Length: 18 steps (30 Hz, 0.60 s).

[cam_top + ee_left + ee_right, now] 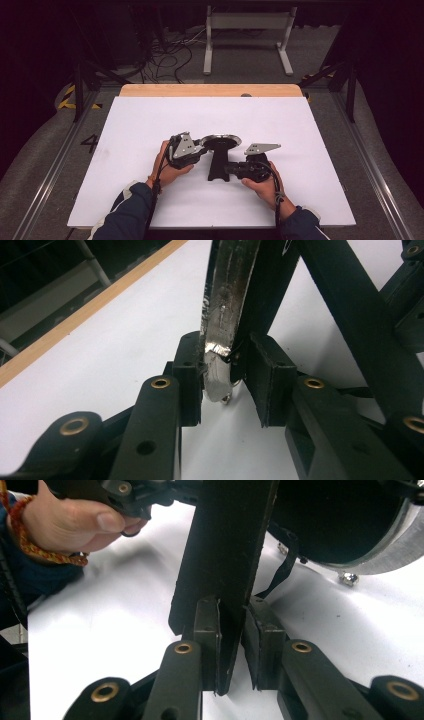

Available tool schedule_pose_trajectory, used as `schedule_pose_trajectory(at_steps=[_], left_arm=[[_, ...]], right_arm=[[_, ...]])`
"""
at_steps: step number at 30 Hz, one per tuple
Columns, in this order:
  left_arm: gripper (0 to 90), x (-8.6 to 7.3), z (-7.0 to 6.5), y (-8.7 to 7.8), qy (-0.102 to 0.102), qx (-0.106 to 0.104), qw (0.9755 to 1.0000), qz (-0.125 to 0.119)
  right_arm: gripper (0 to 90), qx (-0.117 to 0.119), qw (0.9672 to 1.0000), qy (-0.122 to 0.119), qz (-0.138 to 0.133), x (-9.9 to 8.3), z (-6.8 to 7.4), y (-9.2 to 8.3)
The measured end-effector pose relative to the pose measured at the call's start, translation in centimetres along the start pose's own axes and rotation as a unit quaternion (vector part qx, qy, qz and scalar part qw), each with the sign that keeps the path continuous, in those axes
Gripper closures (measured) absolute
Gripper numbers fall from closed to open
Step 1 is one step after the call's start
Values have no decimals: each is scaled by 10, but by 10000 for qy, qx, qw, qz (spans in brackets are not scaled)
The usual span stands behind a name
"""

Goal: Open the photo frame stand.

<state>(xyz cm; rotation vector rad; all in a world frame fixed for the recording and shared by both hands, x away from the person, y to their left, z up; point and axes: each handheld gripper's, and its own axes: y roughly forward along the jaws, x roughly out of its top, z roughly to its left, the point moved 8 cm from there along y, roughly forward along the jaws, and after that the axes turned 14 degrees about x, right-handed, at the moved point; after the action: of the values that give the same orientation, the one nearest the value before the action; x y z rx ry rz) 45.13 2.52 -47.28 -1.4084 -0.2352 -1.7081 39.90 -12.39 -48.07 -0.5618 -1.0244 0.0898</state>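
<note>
Holding this thing from both ends looks a bit sketchy to me. So it's a black stand [218, 162] with a round metal-rimmed disc [220, 142] on top, sitting roughly mid-worktop [150, 120], a little toward the near edge. The left tool [200, 145] comes in from the left and is clenched on the shiny rim [220, 340] of the disc; in the left gripper view you can see that metal edge squeezed between the two black pads, though the right-hand pad looks like it's bearing on the dark part behind the rim rather than the metal itself. The right tool [231, 169] comes in from the right, lower down, and is clamped on the flat black upright [225, 560] of the stand, pads pressed on either side of it near its bottom edge. What bugs me: that rim is thin, slick and curved, so if the left hand [167, 167] twists or pulls even slightly off-axis, I'd guess the pads skate right off it. Also, two rigid grips on one stiff part means any mismatch between the hands goes straight into the joint between disc and upright, which could bend or pop it. There's a thin black strap or wire [282, 570] dangling under the disc too, plus a small screw-like bit [348, 578] on the rim, either could snag.
</note>
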Motion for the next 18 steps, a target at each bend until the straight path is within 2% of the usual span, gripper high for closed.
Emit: schedule_pose_trajectory(at_steps=[6,18], left_arm=[[689,-2,-2,-2,4,-17,10000,47],[684,-3,-2,0,-78,-22,9999,89]], right_arm=[[778,-31,9999,-60,125,-5,1,3],[777,-53,9998,-121,149,-7,1,3]])
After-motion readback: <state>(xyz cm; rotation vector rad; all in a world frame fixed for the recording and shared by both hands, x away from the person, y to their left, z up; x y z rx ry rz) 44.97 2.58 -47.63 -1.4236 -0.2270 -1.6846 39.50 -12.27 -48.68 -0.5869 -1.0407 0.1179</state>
